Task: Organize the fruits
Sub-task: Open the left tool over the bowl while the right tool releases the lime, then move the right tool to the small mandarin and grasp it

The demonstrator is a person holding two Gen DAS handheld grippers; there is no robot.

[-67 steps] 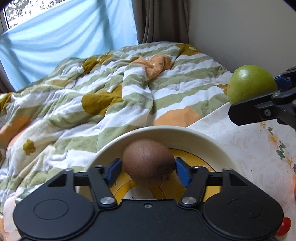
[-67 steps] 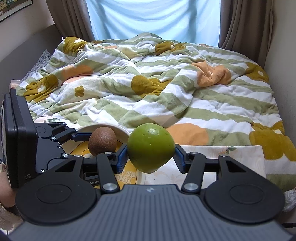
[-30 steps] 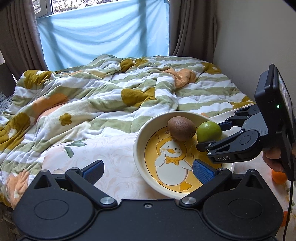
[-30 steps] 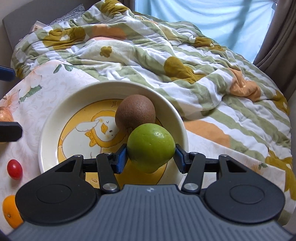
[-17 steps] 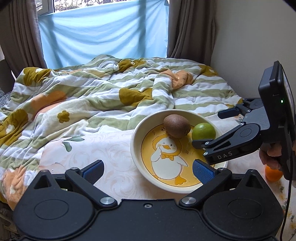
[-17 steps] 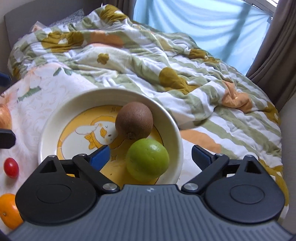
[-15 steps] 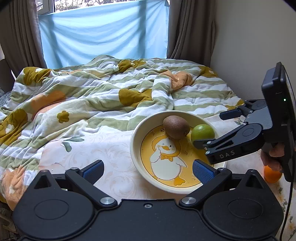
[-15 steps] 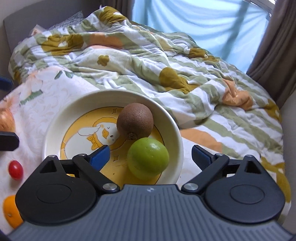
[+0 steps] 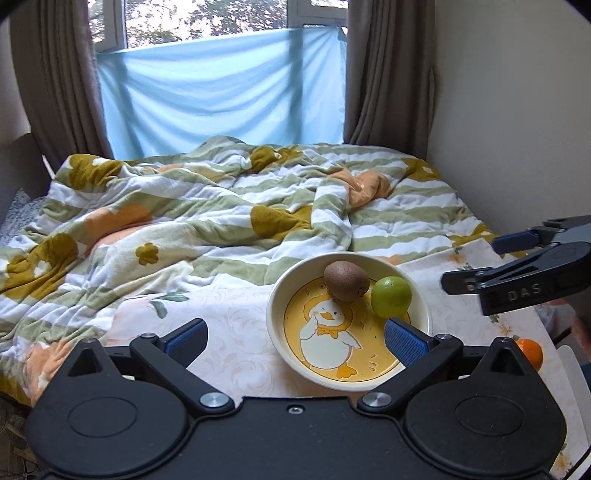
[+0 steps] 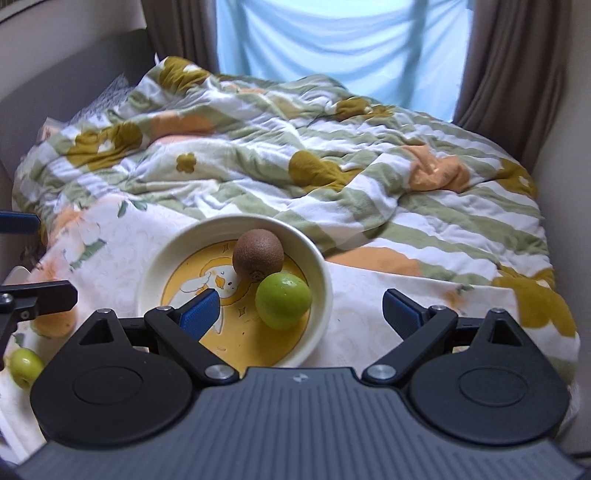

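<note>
1. Grippers: left gripper and right gripper both gape wide, holding nothing.
2. Just ahead of the right gripper's fingers sits the bowl, with the kiwi touching the green fruit inside.
3. Off to the left gripper's right lies an orange on the tablecloth.

A home bedroom: rumpled duvet on a bed, curtained window.

small green fruit partly hidden (by gripper body), orange half hidden
</note>
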